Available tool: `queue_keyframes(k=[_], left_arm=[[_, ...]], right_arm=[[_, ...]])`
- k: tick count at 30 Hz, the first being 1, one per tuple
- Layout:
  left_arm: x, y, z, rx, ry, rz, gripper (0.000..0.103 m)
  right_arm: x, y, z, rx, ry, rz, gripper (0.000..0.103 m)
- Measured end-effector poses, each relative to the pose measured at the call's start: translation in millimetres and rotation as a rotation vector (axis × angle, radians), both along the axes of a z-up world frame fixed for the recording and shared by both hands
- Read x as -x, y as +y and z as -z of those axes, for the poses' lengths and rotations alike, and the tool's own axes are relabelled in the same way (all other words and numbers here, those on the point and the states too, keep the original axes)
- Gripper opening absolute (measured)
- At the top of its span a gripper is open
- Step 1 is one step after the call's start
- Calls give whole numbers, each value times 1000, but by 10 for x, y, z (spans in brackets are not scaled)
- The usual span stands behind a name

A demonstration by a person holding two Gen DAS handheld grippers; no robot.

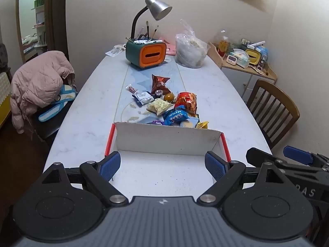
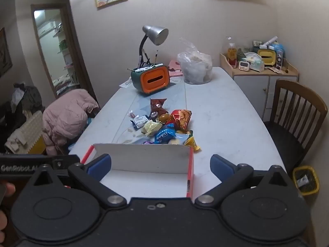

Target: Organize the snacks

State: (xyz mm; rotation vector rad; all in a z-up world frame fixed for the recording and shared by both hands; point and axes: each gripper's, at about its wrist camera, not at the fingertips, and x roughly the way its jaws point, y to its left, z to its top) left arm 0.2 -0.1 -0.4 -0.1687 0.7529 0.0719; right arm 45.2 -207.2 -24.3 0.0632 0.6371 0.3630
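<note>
Nearest us, our left claw [image 1: 162, 165] hangs released, its blue pads spread wide over the white floor of the cardboard box [image 1: 164, 142]. Our right claw [image 2: 160, 167] is released too, spread above the box's right, red-edged wall, grasping nothing. The box sits at the near end of the pale worktop [image 1: 216, 103], empty inside. Just beyond its far wall lies the heap of snacks [image 1: 170, 105]: a blue packet [image 1: 177, 116] nearest, a red chip bag [image 1: 186, 100] behind it, a brown packet [image 1: 159, 83] farther still. At the far end stand a green-and-orange tissue box [image 1: 147, 54], a desk lamp [image 1: 156, 8] and a clear plastic bag [image 1: 191, 50].
</note>
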Motion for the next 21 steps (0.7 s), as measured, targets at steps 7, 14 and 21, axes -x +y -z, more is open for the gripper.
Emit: queue_keyframes(k=[7,14,21], left_arm=[[49,10,-87,-22,-19,-1,89],[103,99,-79,-6,-26,13,89],[182,232,-72,3,-26,19,89]], right_arm=[[110,149,-28,-50,-7,12,103],[148,223,-53,-51,-4,24,103],[211,299,-74,-38,-16,23,103]])
